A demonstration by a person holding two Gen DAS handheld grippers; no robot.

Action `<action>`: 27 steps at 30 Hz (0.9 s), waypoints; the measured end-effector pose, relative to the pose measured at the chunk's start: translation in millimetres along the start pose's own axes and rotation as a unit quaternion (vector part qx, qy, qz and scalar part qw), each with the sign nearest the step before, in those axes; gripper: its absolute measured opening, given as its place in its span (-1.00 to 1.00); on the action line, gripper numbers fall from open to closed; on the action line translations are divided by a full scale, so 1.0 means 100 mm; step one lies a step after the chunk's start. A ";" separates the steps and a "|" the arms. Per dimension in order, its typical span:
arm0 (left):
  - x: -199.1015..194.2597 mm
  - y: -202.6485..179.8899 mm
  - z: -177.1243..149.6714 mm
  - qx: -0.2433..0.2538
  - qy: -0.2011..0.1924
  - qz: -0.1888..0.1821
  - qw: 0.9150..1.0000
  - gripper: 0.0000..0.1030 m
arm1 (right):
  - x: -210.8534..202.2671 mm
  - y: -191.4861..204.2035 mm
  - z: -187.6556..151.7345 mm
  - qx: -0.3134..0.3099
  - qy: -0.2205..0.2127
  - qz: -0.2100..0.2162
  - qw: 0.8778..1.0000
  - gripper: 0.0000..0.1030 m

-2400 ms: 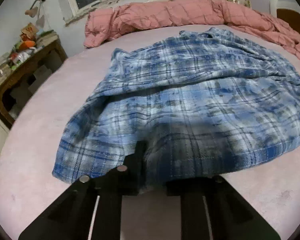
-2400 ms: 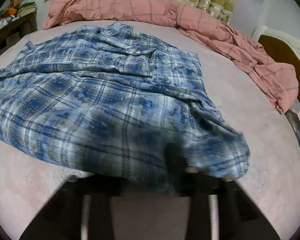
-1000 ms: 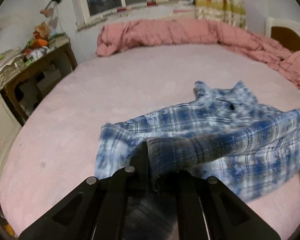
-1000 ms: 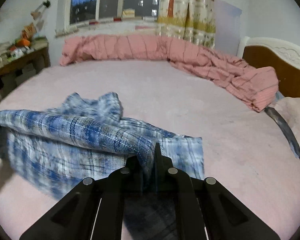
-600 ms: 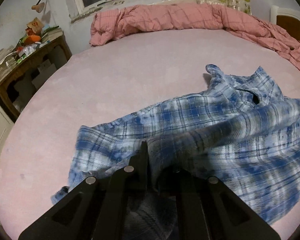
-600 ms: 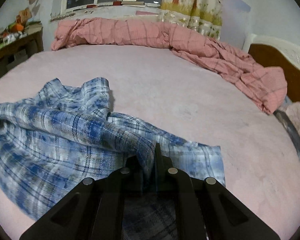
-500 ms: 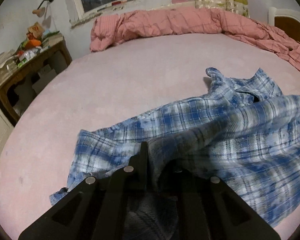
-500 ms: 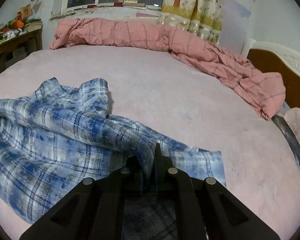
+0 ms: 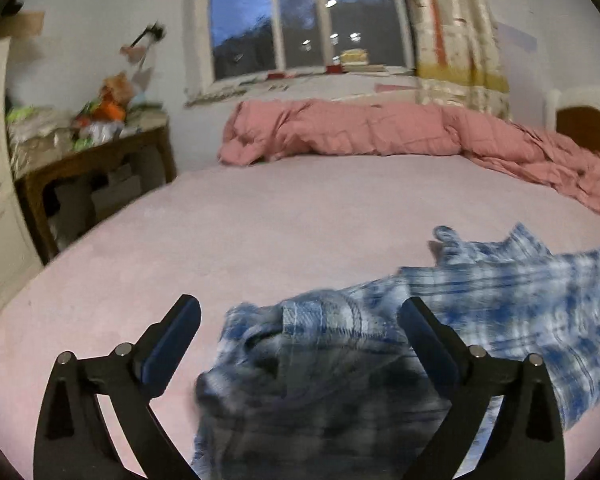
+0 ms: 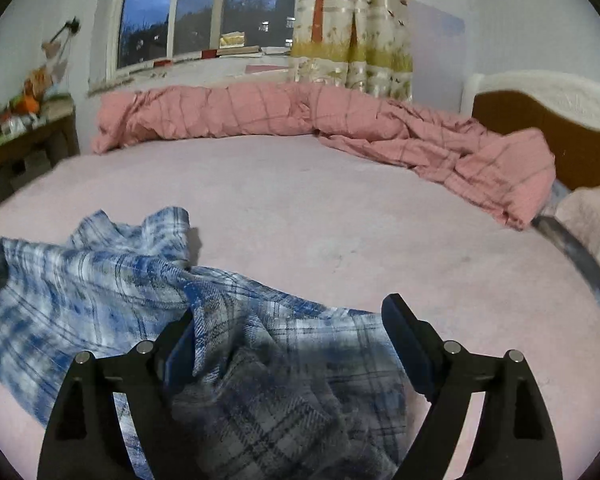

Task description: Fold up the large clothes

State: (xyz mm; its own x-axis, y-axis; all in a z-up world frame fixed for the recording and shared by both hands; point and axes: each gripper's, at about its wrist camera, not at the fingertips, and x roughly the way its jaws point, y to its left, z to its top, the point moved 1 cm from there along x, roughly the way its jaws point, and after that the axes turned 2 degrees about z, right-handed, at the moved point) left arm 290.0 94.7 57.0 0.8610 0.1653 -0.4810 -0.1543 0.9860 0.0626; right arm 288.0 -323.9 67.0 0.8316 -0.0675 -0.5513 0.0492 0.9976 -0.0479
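The blue plaid shirt (image 9: 500, 300) lies bunched low on the pink bed (image 9: 300, 220), filling the lower right of the left wrist view and the lower left and centre of the right wrist view (image 10: 100, 280). Its collar end pokes up toward the middle of the mattress, and the cloth nearest the cameras is heaped and rumpled rather than flat.

The left claw (image 9: 300, 332) stands wide, its jaws having just been opening; a doubled edge of the shirt sits between them, but the pads are clear of it. The right claw (image 10: 288, 320) is likewise spread, jaws also just opened, with fabric lying loose between them and draped against the inner face of the left-hand finger, not pinched.

The step in hand looks like the release after a fold was carried over. To do it well, both claws would best draw straight back and slightly up, so the pads do not snag the hem and drag the fold apart. The cloth resting against the right claw's finger is the likeliest catch. The heap near the cameras suggests the fold landed untidily, so the next grasp should probably take the two outer corners of the near edge and pull them taut before laying another fold.

At the top of both views a pink quilt (image 10: 300, 116) lies along the far edge of the bed, well apart from the shirt.
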 end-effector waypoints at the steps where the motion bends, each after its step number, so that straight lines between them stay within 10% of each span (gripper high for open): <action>1: 0.05 0.05 0.00 -0.010 0.011 -0.001 1.000 0.93 | 0.00 -0.03 0.01 0.006 0.004 0.012 1.000 0.67; 14: -0.10 0.13 -0.04 -0.035 -0.024 -0.044 0.998 0.99 | -0.29 -0.04 -0.09 0.016 -0.008 0.107 0.994 0.67; 21: 0.20 0.26 -0.11 -0.067 0.042 -0.057 0.995 0.98 | -0.48 -0.26 -0.11 0.028 -0.041 0.105 0.993 0.69; 27: 0.36 0.44 -0.20 -0.128 0.081 -0.069 0.986 -0.53 | -0.01 -0.49 -0.21 0.058 0.007 0.056 0.997 0.69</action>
State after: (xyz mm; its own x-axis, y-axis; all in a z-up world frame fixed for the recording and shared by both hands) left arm 304.3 143.5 25.2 0.7973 0.0041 -0.6035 -0.1759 0.9582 -0.2258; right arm 273.0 -372.8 52.7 0.8276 0.0459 -0.5595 0.0196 0.9937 0.1105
